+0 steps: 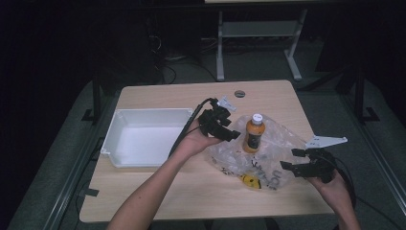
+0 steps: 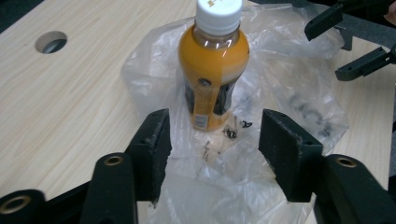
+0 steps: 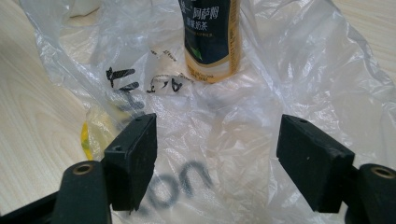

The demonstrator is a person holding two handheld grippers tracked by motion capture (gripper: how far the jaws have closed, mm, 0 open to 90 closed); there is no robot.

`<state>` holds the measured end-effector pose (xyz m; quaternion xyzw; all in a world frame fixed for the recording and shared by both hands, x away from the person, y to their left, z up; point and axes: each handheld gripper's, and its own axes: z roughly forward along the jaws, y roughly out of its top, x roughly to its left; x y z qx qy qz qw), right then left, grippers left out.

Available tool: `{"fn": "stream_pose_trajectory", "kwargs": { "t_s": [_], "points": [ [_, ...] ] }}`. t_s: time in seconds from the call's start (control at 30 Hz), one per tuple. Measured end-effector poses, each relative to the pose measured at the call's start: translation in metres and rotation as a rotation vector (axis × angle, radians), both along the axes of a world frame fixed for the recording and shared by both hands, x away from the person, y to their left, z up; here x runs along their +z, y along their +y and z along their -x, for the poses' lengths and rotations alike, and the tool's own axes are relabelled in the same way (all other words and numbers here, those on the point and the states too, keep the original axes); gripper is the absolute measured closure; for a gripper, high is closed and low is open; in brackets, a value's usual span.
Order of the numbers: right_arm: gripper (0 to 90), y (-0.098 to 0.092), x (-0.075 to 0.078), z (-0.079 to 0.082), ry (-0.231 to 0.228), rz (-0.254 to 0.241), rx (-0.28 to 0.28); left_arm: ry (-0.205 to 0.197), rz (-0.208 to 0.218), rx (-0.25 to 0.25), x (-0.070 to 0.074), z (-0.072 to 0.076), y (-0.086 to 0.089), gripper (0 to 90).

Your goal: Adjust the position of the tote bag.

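An orange drink bottle [image 1: 253,134] with a white cap stands upright on a crumpled clear plastic bag [image 1: 282,139] printed with black letters. My left gripper [image 1: 233,134] is just left of the bottle, its jaws open and pointing at it. In the left gripper view the bottle [image 2: 214,70] stands beyond the left gripper [image 2: 215,126], with bag film [image 2: 299,107] under the jaws. My right gripper [image 1: 288,159] hovers open at the bag's right edge. In the right gripper view the right gripper [image 3: 217,128] is over the bag [image 3: 303,70], short of the bottle [image 3: 211,42].
An empty white tray [image 1: 143,115] sits at the table's left. A small yellow item [image 1: 250,181] lies under the bag near the front. A round hole [image 1: 239,93] is in the wooden tabletop [image 1: 158,191] at the back. The right gripper [image 2: 334,46] shows beyond the bag.
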<state>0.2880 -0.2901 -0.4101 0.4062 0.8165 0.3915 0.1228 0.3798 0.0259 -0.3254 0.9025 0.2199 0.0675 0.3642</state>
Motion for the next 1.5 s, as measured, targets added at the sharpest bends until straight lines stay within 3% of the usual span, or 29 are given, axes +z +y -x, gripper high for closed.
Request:
{"fn": "stream_pose_trajectory", "kwargs": {
  "t_s": [0.5, 0.77, 1.0, 1.27, 1.5],
  "points": [
    [26.2, -0.004, -0.001, -0.001, -0.002, -0.006, -0.007, 0.004, -0.018, -0.068, 0.012, -0.02, -0.025, 39.0],
    [25.4, -0.002, -0.001, -0.002, 0.001, -0.003, -0.003, 0.007, -0.05, -0.093, 0.012, -0.029, -0.04, 38.1],
    [24.4, -0.003, 0.002, -0.001, -0.024, 0.005, -0.006, 0.009, -0.088, -0.128, 0.015, -0.035, -0.053, 37.6],
    [23.7, -0.002, 0.002, -0.001, -0.011, 0.004, -0.004, 0.012, -0.104, -0.127, 0.012, -0.04, -0.068, 38.7],
    [23.0, -0.003, 0.004, 0.0, -0.03, -0.002, -0.016, -0.003, -0.126, -0.135, 0.015, -0.043, -0.076, 43.4]
  ]
}}
